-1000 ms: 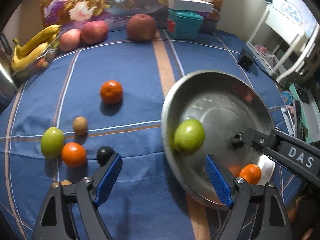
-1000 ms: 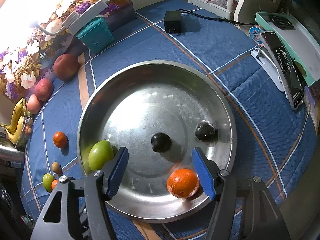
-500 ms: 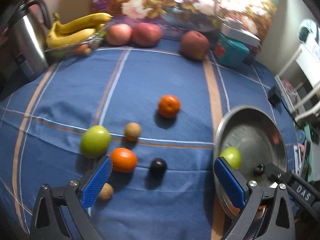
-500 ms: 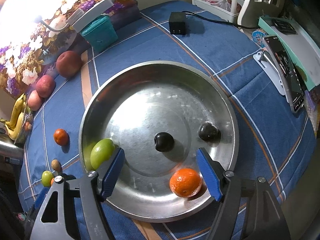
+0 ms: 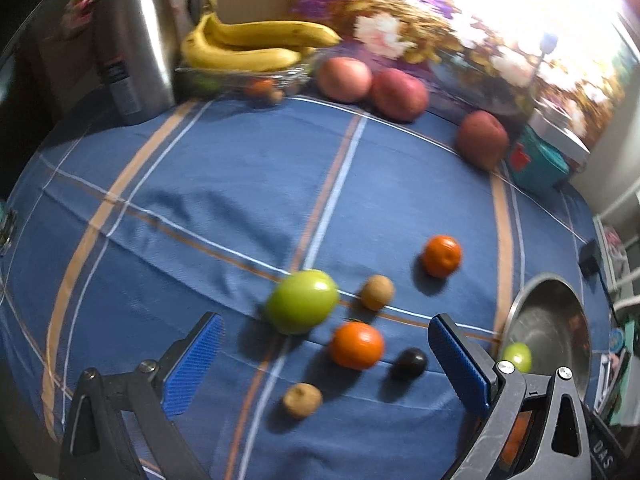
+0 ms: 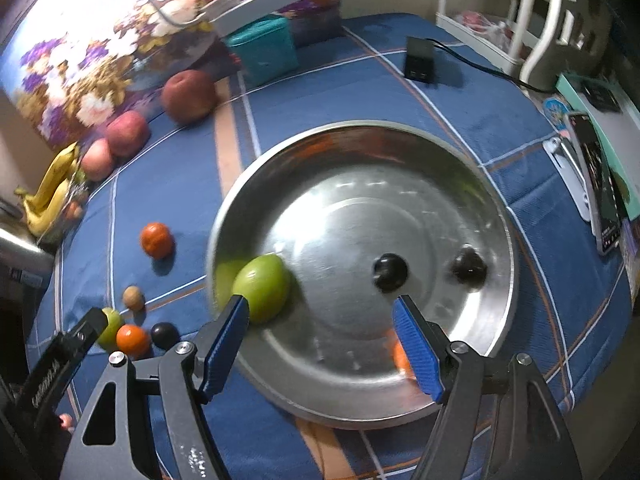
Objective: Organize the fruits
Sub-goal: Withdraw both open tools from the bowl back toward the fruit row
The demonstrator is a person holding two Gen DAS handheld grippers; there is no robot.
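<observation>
My left gripper point(image 5: 325, 320) hangs wide open over loose fruit on the blue cloth, touching none. Between its fingers lie a green apple point(image 5: 302, 300), an orange point(image 5: 357, 345), a dark plum point(image 5: 409, 363) and a brown kiwi point(image 5: 303, 400). Farther off sit another kiwi point(image 5: 377, 291) and a second orange point(image 5: 441, 255). My right gripper point(image 6: 320, 308) is open above the steel bowl point(image 6: 360, 216), empty. The bowl holds a green apple point(image 6: 262, 286), two dark plums point(image 6: 390, 271) and an orange point(image 6: 400, 354) partly hidden by my right finger.
Three red apples point(image 5: 400, 94) line the back edge beside bananas point(image 5: 256, 46) in a clear dish and a steel kettle point(image 5: 136, 52). A teal box point(image 6: 266, 50) and a black adapter point(image 6: 418, 60) sit behind the bowl. A phone point(image 6: 600, 184) lies at the right edge.
The left gripper swung left from the bowl to the loose fruit and its jaws spread wider. The right gripper shifted slightly over the bowl and opened a little more.
</observation>
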